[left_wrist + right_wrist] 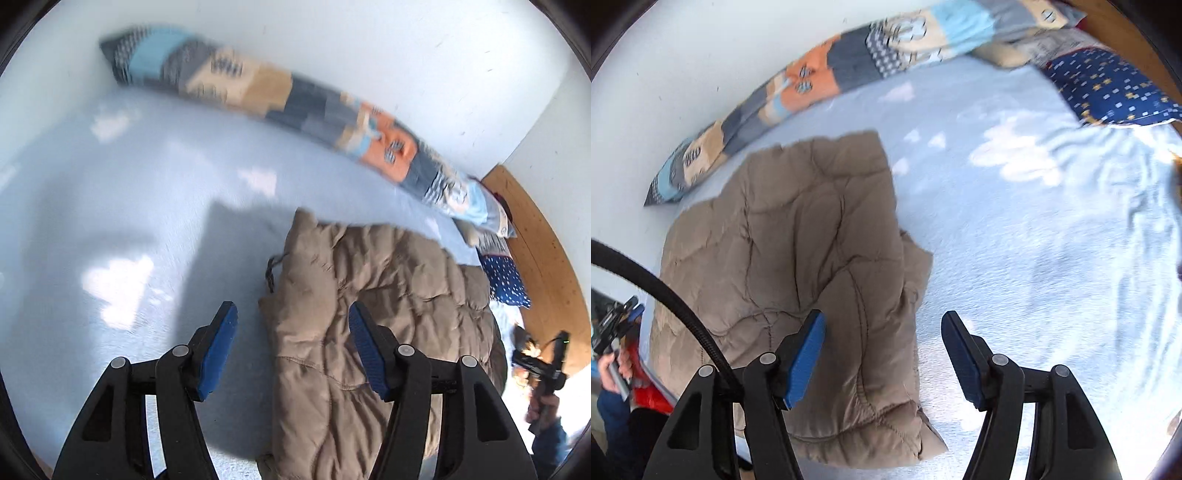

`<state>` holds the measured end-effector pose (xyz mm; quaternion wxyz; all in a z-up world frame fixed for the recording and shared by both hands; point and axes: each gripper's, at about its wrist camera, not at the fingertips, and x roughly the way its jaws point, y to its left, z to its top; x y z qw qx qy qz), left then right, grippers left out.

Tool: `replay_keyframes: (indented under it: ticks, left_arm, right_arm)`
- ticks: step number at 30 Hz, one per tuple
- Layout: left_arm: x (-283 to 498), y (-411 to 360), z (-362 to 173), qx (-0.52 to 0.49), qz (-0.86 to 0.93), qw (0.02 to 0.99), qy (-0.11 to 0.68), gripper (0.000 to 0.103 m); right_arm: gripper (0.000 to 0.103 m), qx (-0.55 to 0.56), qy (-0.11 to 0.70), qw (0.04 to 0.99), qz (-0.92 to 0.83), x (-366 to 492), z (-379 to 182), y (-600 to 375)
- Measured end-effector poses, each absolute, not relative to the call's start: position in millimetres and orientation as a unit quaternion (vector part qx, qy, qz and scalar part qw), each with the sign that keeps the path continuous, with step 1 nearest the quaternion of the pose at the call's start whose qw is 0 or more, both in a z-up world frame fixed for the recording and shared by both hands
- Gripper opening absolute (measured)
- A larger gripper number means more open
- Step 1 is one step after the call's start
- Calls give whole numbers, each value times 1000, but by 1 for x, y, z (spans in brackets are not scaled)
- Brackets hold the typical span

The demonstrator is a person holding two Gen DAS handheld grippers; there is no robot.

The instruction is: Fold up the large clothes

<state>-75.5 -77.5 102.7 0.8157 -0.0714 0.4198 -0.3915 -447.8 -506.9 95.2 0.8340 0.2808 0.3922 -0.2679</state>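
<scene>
I look down on a wide bed covered by a pale blue fleecy sheet with white cloud shapes (1027, 236), sunlit in patches and rumpled toward its right side in the right wrist view. Behind it rises a plain white wall (369, 44), marked with a few small dark specks. A light wooden headboard (543, 266) curves along the bed's far end. Along the foot of the wall lies a long patchwork bolster cushion in blue, grey, beige and orange squares (258, 88), blurred in the left wrist view. Beside the headboard sits a navy pillow dotted with small white and yellow marks (1108, 88).

The task's garment, a large taupe quilted padded jacket (798, 236), lies flat on the sheet in a folded heap, near the bolster but apart from it; a dark drawstring (273, 269) trails from its edge.

My left gripper (293, 347) hangs over the jacket's edge with its blue-padded jaws spread apart and nothing between them. My right gripper (882, 358) hangs over the jacket's other edge, jaws likewise parted and empty. A black cable (665, 288) arcs across the right wrist view. At each view's margin I see the other hand holding its tool.
</scene>
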Motion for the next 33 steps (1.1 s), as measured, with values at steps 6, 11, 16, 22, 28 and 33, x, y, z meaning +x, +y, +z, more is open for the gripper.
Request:
replay_keyframes:
  ticks: [6,11,16,22,28,33]
  left_arm:
    - [-195,-106,121,-27,-408,848,337,72]
    - [-269,-136,95,23,-404,859,314,74]
    - [-292,-168,77,78,-391,870,290,74]
    - [-281,-193,45,121,-379,864,308,80]
    - [-267,-204,25,131,-378,850,342,84]
    - [-268,-208,21,142,-373,853,337,86]
  right_arm:
    - [71,213,282,892,-282,-458,132,-408]
    - [70,191,272,899,-287,-445,100,-335]
    - [70,191,297,889,-291,-437,67,-314]
    - [71,179,345,872,-298,-411,43,-314]
    - [76,170,391,849,-312,-391,19,-323]
    - [79,152,407,843,-316,-382,11,-325]
